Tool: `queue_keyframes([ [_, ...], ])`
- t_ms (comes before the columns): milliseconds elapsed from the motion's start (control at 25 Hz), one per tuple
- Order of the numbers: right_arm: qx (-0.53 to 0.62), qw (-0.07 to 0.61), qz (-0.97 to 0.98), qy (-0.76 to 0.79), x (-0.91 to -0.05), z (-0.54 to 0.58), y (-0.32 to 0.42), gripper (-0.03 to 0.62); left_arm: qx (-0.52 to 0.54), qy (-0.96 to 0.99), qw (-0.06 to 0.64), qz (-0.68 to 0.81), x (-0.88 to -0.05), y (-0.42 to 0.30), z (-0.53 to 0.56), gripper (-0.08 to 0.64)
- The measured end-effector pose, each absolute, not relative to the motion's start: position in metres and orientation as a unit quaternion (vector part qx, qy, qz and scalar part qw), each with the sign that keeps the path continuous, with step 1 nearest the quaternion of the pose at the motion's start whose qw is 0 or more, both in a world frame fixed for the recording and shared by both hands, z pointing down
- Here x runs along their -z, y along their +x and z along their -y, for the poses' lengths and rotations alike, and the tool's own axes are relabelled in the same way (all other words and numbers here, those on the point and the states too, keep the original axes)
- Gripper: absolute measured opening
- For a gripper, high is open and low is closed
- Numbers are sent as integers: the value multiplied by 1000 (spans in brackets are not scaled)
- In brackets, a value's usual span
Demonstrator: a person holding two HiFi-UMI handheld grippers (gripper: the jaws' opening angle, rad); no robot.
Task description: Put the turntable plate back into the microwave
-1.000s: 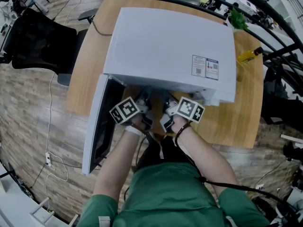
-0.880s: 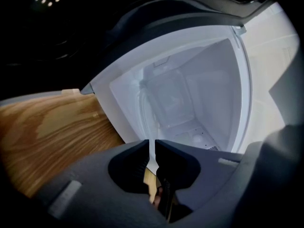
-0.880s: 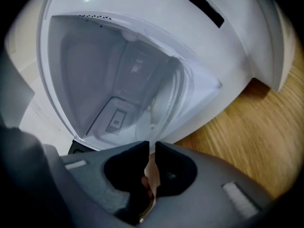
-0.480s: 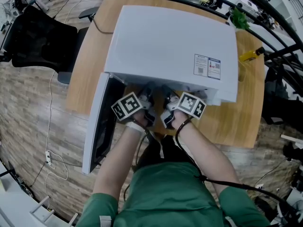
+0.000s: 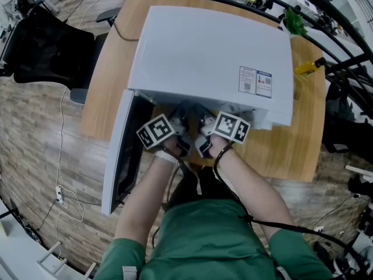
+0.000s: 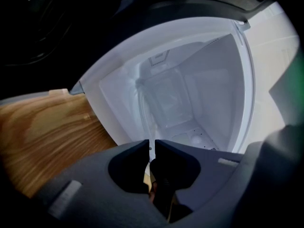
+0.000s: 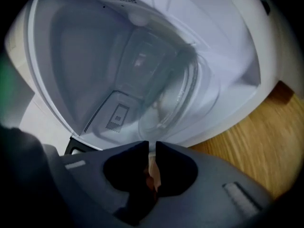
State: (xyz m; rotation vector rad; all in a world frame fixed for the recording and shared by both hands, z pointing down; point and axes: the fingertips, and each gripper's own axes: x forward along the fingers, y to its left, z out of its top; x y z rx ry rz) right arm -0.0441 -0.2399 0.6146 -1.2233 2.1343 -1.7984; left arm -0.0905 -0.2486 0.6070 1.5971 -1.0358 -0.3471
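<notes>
The white microwave (image 5: 210,57) stands on a wooden table (image 5: 291,150), its door (image 5: 119,156) swung open to the left. Both grippers reach into the cavity opening side by side, their fingertips hidden under its top in the head view. The clear glass turntable plate (image 7: 178,94) hangs tilted inside the cavity mouth. My left gripper (image 6: 150,148) is shut on the plate's thin rim (image 6: 144,108), seen edge-on. My right gripper (image 7: 151,148) is shut on the rim at the other side. The white cavity floor (image 6: 197,137) lies beyond.
A yellow object (image 5: 306,67) and a green item (image 5: 293,22) lie at the table's back right. A black chair (image 5: 46,51) stands left of the table. A cable (image 5: 61,174) trails on the wooden floor. The open door blocks the left side.
The right gripper has edged slightly toward the microwave opening. The left gripper has stayed in place. Both grips on the plate look unchanged.
</notes>
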Motion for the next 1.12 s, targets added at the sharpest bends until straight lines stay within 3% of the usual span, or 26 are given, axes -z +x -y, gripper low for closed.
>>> queue_keyframes([
  [120, 585, 43, -708, -394, -612, 236, -48, 69, 148, 679, 568, 441, -607, -93, 246, 46],
  [600, 589, 60, -698, -404, -611, 223, -29, 69, 132, 690, 562, 437, -607, -88, 233, 48],
  [880, 563, 53, -723, -397, -592, 198, -22, 12, 108, 710, 545, 433, -596, -78, 206, 48],
  [1120, 534, 34, -757, -375, -561, 168, -19, 6, 108, 719, 540, 424, -575, -73, 172, 46],
])
